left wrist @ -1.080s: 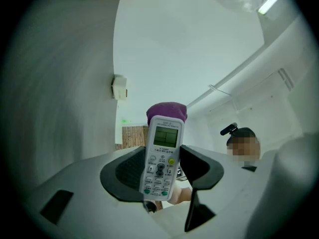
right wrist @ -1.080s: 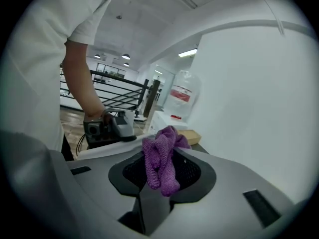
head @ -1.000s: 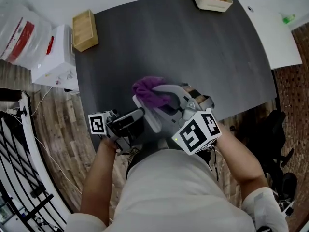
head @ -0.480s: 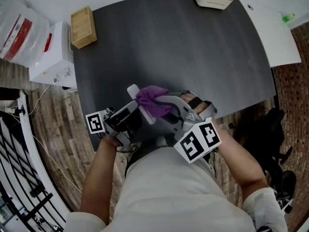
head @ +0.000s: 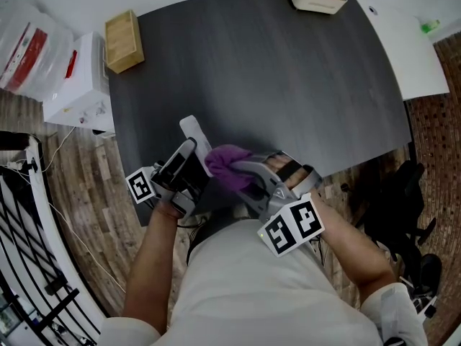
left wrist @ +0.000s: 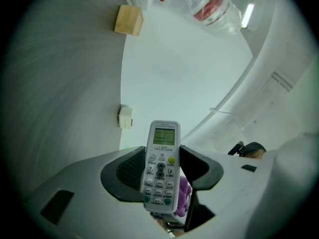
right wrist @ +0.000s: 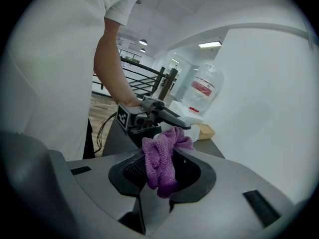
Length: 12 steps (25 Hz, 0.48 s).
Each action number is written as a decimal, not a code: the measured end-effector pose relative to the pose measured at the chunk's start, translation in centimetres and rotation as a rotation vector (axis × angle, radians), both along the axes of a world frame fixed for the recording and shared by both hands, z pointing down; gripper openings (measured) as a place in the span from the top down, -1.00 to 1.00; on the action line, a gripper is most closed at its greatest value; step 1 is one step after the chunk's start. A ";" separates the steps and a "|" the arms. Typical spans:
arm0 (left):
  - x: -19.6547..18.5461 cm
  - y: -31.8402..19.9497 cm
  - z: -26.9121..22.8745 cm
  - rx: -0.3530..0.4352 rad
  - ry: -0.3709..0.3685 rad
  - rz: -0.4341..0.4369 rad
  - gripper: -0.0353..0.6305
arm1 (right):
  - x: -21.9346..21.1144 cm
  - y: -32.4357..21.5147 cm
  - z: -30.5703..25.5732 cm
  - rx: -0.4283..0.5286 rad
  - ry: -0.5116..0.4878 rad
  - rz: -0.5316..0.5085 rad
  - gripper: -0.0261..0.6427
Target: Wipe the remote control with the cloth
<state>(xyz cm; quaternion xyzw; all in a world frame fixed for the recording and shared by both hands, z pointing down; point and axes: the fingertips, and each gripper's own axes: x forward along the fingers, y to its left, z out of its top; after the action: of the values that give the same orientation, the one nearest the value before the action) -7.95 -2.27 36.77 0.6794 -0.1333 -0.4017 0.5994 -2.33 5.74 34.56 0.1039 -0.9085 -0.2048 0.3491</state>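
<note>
1. The left gripper (head: 186, 153) clamps the white remote control (left wrist: 163, 143) by its lower half, with the jaws partway apart against its sides. The display end sticks out beyond them, tilted upward.
2. The remote is held in the air over the near edge of the dark table (head: 288, 78).
3. The right gripper (right wrist: 160, 176) is pinched tight on a bunched purple cloth (head: 227, 164).
4. The cloth lies at the remote's lower back, beside the left jaws. It probably touches, but the crowded head view cannot confirm this.
5. Both things are in hand and brought together, so wiping appears to be under way. The button face is uncovered and likely remains to be wiped.
</note>
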 end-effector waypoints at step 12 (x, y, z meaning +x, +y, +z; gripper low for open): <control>-2.0 1.2 -4.6 0.158 0.237 0.037 0.25 | 2.1 2.7 0.0 -0.268 -0.068 -0.018 0.58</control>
<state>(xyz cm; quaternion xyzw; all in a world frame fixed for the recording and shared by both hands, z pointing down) -9.92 -1.10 32.21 0.6748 -0.0170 -0.4771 0.5628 -0.19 8.47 34.51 0.0549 -0.9399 -0.0811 0.3270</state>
